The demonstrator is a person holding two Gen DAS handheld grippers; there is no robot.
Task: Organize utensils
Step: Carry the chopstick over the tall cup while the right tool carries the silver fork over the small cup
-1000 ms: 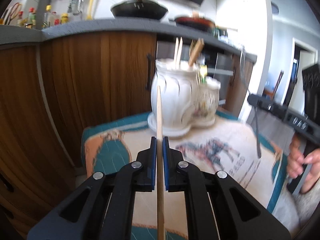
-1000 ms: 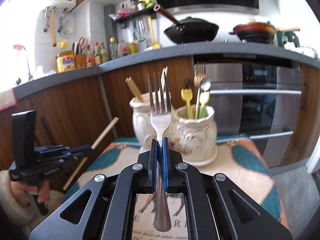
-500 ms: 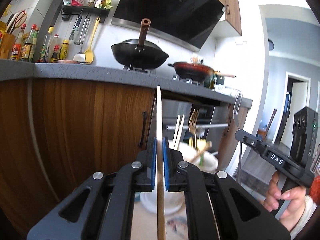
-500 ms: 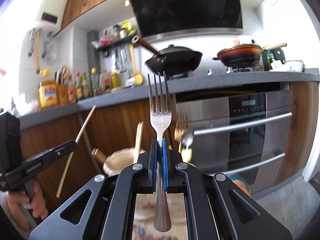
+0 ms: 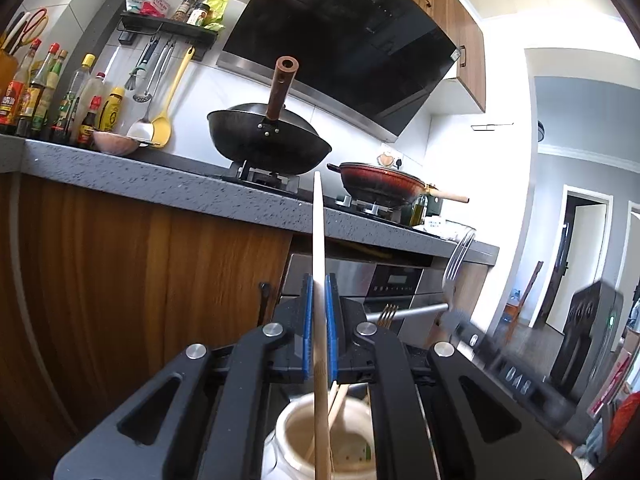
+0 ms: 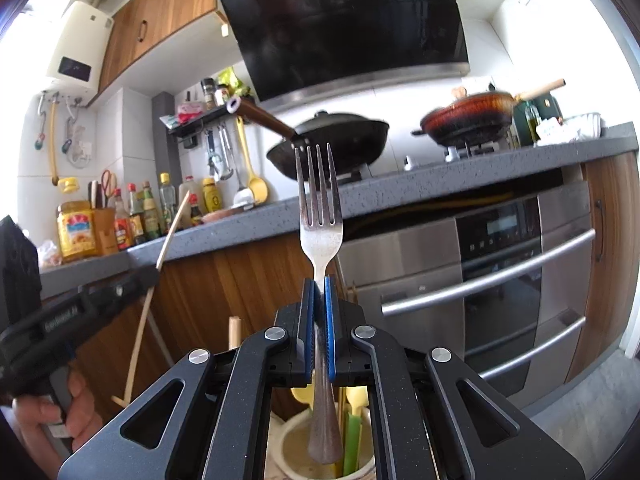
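My left gripper (image 5: 318,304) is shut on a wooden chopstick (image 5: 319,240) held upright, its lower end over the mouth of a white ceramic holder (image 5: 298,432) that has other chopsticks in it. My right gripper (image 6: 319,300) is shut on a steel fork (image 6: 320,216), tines up, its handle end over the opening of a second white holder (image 6: 292,440) with yellow and green cutlery inside. The right gripper and fork show in the left wrist view (image 5: 456,264). The left gripper and chopstick show in the right wrist view (image 6: 168,236).
A grey kitchen counter (image 5: 160,180) runs behind with a black wok (image 5: 268,140), a red pan (image 5: 380,188) and several bottles (image 5: 52,92). Wood cabinet doors (image 5: 140,280) and a steel oven (image 6: 500,272) are below it.
Both grippers have risen and tilted upright, moving in over the holders. The holders have dropped from ahead of the fingers to directly below them, and the table has left view.
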